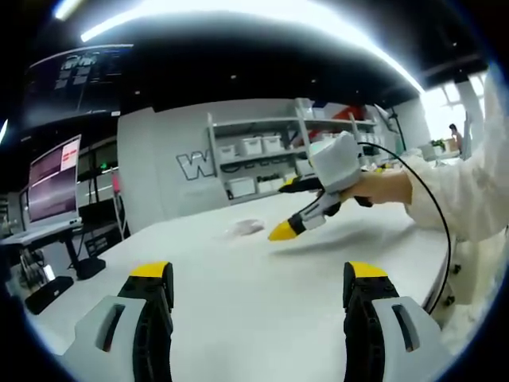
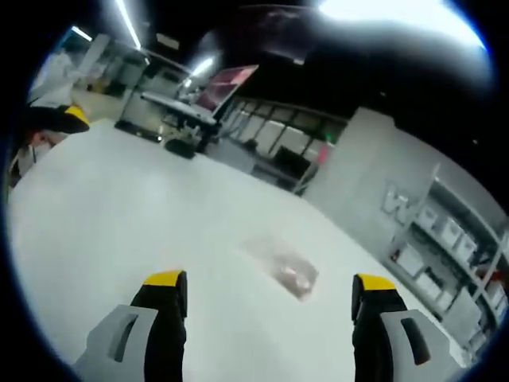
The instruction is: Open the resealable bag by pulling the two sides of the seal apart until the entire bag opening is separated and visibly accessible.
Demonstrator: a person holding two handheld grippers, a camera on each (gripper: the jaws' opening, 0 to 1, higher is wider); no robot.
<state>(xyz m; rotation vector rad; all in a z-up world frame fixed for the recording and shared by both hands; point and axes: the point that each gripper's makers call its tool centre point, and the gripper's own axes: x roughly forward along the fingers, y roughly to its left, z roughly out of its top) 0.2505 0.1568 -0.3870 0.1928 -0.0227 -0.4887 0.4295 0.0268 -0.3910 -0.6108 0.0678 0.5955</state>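
Smooth white table [image 2: 119, 215], flat clear plastic bag [image 2: 286, 269], lying crumpled

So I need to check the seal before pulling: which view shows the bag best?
The right gripper view: the bag lies flat, close ahead between its jaws. In the left gripper view the bag is a small, distant patch.

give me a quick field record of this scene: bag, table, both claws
bag: small clear resealable bag, lying flat on the table, untouched
table: white
left claw: open, holding nothing, above the table
right claw: open, holding nothing, aimed at the bag; in the left gripper view its tips look together
seal: too blurred to tell
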